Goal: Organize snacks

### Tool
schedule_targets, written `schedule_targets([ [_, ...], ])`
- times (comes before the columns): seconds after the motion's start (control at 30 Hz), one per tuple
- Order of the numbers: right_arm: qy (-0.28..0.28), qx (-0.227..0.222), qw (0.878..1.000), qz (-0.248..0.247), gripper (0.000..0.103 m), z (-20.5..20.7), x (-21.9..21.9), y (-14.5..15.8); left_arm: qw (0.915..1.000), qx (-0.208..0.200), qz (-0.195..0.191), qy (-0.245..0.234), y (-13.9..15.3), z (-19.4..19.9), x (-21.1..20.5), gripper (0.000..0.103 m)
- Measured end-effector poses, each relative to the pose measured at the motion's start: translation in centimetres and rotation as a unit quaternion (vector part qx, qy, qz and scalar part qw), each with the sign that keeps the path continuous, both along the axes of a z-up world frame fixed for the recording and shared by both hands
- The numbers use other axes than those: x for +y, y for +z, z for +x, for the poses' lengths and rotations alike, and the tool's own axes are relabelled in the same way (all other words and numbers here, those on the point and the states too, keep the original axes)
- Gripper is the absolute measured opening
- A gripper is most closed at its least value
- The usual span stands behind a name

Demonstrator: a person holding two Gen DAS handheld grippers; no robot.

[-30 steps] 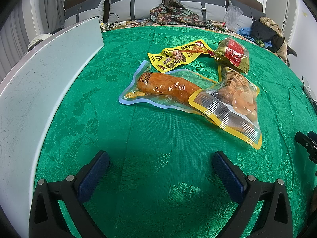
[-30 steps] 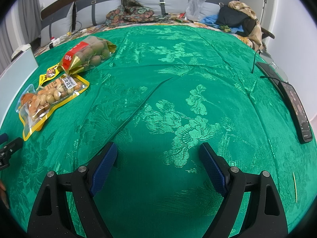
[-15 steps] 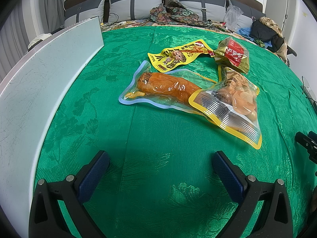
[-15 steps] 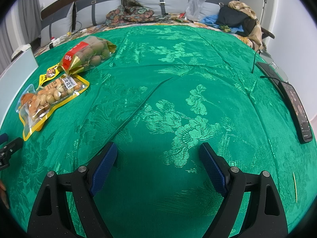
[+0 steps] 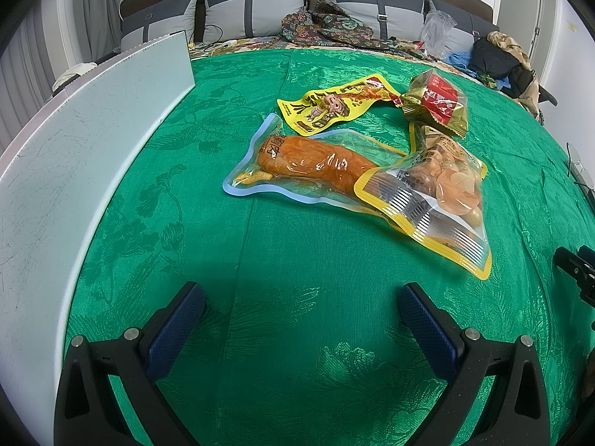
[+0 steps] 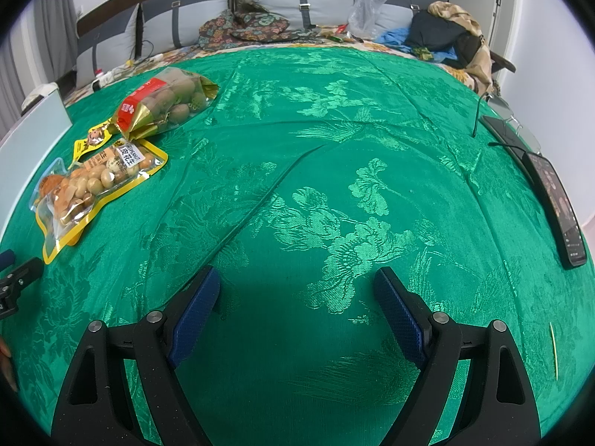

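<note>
Surface: a green cloth (image 5: 297,245) of shiny damask weave with flower patterns covers the bed, creased in long folds.
Left claw (image 5: 301,316): released, blue ribbed pads spread wide, nothing between them, hovering over bare cloth near the snacks.
Right claw (image 6: 297,293): released too, held over bare cloth well apart from the snacks at its left.
Orange pouch (image 5: 308,163): clear glossy plastic with a pale blue rim, a long orange piece inside, lying flat.
Peanut bag (image 5: 442,193): clear with yellow border, round pale nuts inside; its corner overlaps the orange pouch.
Yellow packet (image 5: 334,107): flat, printed with a cartoon figure, just behind the orange pouch.
Gold-and-red bag (image 5: 435,104): puffy, crinkled foil, touching the yellow packet's right end.
White board (image 5: 74,171): smooth, scuffed panel along the left edge.
Phone (image 6: 557,204): dark slab near the right edge.
</note>
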State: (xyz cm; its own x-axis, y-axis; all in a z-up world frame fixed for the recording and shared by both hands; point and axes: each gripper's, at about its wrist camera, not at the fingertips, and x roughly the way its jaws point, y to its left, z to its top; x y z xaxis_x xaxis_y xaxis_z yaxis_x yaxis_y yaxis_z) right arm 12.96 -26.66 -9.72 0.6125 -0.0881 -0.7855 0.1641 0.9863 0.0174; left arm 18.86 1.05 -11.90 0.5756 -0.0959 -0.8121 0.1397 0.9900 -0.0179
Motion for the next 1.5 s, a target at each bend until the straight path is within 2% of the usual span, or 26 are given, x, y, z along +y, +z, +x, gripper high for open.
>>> schedule_targets([
  [0.57, 0.000, 0.000, 1.000, 0.000, 0.087, 0.0, 0.0, 0.0, 1.0000, 0.001, 0.000, -0.001, 0.1, 0.0, 0.1, 0.103],
  [0.67, 0.000, 0.000, 1.000, 0.001, 0.087, 0.0, 0.0, 0.0, 0.9994, 0.024, 0.000, -0.025, 0.1, 0.3, 0.1, 0.103],
  [0.73, 0.000, 0.000, 1.000, 0.001, 0.087, 0.0, 0.0, 0.0, 0.9985, 0.041, -0.018, -0.030, 0.4, 0.5, 0.8, 0.103],
  [0.8, 0.000, 0.000, 1.000, 0.001, 0.087, 0.0, 0.0, 0.0, 0.9968, 0.051, -0.060, -0.014, 1.3, 1.1, 2.4, 0.103],
  [0.87, 0.000, 0.000, 1.000, 0.001, 0.088, 0.0, 0.0, 0.0, 0.9935, 0.042, -0.105, 0.010, 3.0, 2.4, 3.9, 0.102],
  [0.93, 0.000, 0.000, 1.000, 0.001, 0.088, 0.0, 0.0, 0.0, 0.9914, 0.032, -0.126, 0.012, 4.5, 4.0, 4.3, 0.103],
  [0.97, 0.000, 0.000, 1.000, 0.001, 0.088, 0.0, 0.0, 0.0, 0.9920, 0.033, -0.122, 0.004, 5.1, 5.0, 4.0, 0.103],
  [1.03, 0.000, 0.000, 1.000, 0.001, 0.088, 0.0, 0.0, 0.0, 0.9958, 0.065, -0.058, -0.027, 5.5, 7.4, 2.3, 0.103],
  [1.1, 0.000, 0.000, 1.000, 0.001, 0.088, 0.0, 0.0, 0.0, 0.9961, 0.077, 0.015, -0.040, 5.3, 8.3, 0.7, 0.102],
  [1.17, 0.000, 0.000, 1.000, 0.001, 0.088, 0.0, 0.0, 0.0, 0.9961, 0.069, 0.028, -0.048, 5.2, 8.1, -0.3, 0.102],
  [1.23, 0.000, 0.000, 1.000, 0.001, 0.088, 0.0, 0.0, 0.0, 0.9967, 0.066, 0.008, -0.048, 5.2, 8.2, -0.9, 0.102],
  [1.3, 0.000, 0.000, 1.000, 0.001, 0.088, 0.0, 0.0, 0.0, 0.9968, 0.061, -0.028, -0.044, 5.1, 8.2, -1.7, 0.102],
  [1.37, 0.000, 0.000, 1.000, 0.001, 0.088, 0.0, 0.0, 0.0, 0.9943, 0.072, -0.057, -0.055, 4.4, 8.2, -3.1, 0.102],
  [1.43, 0.000, 0.000, 1.000, 0.001, 0.088, 0.0, 0.0, 0.0, 0.9889, 0.100, -0.082, -0.073, 3.2, 7.9, -5.0, 0.100],
  [1.5, 0.000, 0.000, 1.000, 0.001, 0.088, 0.0, 0.0, 0.0, 0.9770, 0.120, -0.143, -0.103, 2.8, 7.1, -6.7, 0.097],
])
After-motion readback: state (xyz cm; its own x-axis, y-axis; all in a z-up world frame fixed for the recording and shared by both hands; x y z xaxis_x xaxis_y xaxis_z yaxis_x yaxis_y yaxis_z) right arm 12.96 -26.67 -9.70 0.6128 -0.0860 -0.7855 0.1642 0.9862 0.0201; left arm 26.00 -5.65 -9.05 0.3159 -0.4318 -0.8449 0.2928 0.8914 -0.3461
